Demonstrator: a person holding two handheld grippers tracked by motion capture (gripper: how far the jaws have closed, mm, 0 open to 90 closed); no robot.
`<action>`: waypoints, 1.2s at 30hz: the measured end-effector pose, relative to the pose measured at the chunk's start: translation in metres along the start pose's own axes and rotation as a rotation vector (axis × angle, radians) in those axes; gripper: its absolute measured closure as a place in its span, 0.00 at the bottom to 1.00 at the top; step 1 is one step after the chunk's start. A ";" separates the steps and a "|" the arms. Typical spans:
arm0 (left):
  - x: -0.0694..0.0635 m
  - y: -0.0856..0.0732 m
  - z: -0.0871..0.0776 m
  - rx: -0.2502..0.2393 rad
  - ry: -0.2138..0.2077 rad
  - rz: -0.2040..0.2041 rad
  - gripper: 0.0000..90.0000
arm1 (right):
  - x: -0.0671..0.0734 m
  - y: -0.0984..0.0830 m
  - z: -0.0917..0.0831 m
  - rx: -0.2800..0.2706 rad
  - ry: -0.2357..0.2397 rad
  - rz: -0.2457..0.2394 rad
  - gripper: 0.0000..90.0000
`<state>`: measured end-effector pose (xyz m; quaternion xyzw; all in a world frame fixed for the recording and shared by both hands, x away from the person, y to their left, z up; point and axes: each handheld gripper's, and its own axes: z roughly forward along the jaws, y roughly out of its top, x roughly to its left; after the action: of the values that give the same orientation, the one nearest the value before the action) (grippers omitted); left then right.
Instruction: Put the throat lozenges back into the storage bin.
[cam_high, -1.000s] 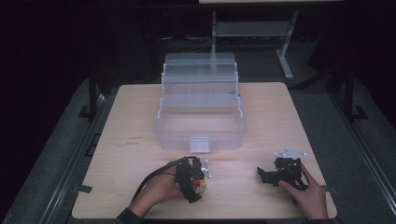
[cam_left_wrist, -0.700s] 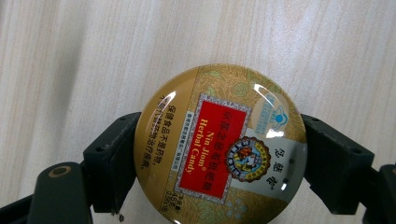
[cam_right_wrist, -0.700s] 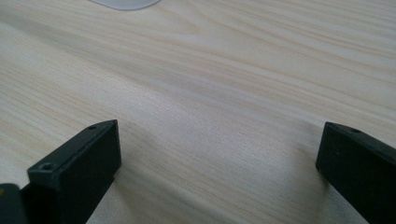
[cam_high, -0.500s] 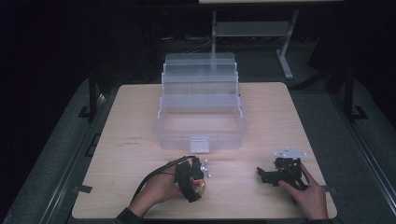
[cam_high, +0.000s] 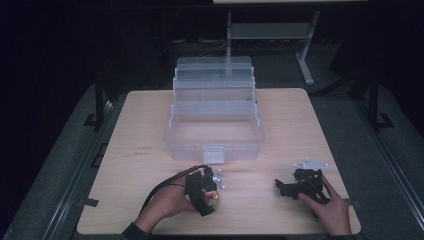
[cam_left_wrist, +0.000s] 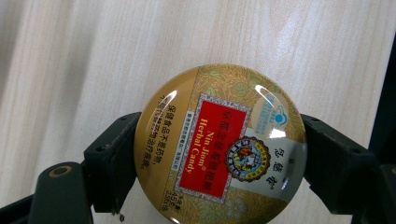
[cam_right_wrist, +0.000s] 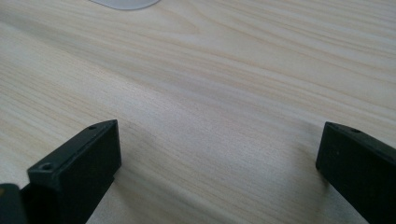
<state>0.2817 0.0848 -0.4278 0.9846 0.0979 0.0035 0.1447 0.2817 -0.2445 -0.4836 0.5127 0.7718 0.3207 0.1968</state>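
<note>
At the near edge of the pale wooden surface (cam_high: 300, 125), my left gripper (cam_high: 210, 199) grips a round gold candy tin (cam_left_wrist: 219, 144), one black finger (cam_left_wrist: 112, 163) pressed to each side of its rim. The tin's red label reads "Nin Jiom Herbal Candy", and it sits just over the wood grain. My right gripper (cam_high: 282, 186) rests near the surface's right front corner, its fingers (cam_right_wrist: 79, 163) spread wide with nothing but bare wood between them. A clear plastic tiered box (cam_high: 215, 117) stands open at the centre, well apart from both hands. Compared with a second ago, nothing has visibly shifted: both grippers and the box sit where they were.
</note>
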 end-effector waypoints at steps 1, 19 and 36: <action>0.000 0.000 -0.001 -0.003 0.000 -0.002 0.22 | 0.000 0.000 0.000 0.000 0.000 0.000 0.00; 0.002 -0.002 -0.022 -0.024 0.008 -0.006 0.22 | 0.000 0.000 0.000 0.000 0.000 0.001 0.00; 0.009 0.001 -0.041 -0.032 0.016 -0.012 0.22 | 0.000 0.000 0.000 0.000 0.000 0.000 0.00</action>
<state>0.2892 0.0972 -0.3886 0.9815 0.1048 0.0124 0.1598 0.2817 -0.2445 -0.4836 0.5128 0.7716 0.3207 0.1968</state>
